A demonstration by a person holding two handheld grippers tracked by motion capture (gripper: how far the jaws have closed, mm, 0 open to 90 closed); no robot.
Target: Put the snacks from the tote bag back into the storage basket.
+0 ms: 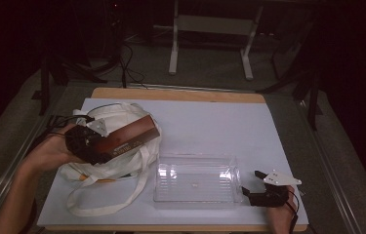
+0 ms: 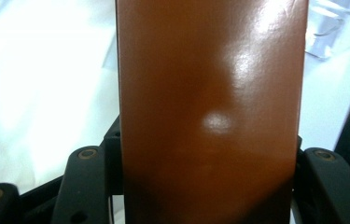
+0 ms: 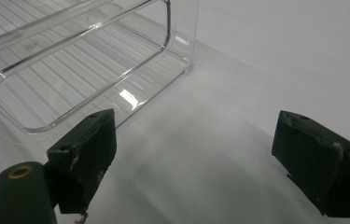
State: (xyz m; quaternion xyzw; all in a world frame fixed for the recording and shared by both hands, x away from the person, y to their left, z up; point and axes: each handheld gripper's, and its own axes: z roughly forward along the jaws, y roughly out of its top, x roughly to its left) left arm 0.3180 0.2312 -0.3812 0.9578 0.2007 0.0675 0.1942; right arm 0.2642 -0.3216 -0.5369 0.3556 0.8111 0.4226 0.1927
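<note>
The left hand-held gripper (image 1: 103,145) clamps a brown box (image 1: 131,138), held tilted over a white bag (image 1: 117,165) at the tabletop's (image 1: 210,117) left. The right hand-held gripper (image 1: 252,186) rests with jaws apart and empty, just beside a clear tray (image 1: 197,183) near the front edge.

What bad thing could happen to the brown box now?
The left gripper pinches the glossy brown box at one end, so it might slip or tilt and drop onto the white tote bag. Swung toward the clear plastic bin, its free end could knock the rim; the right gripper waits open beside it.
</note>
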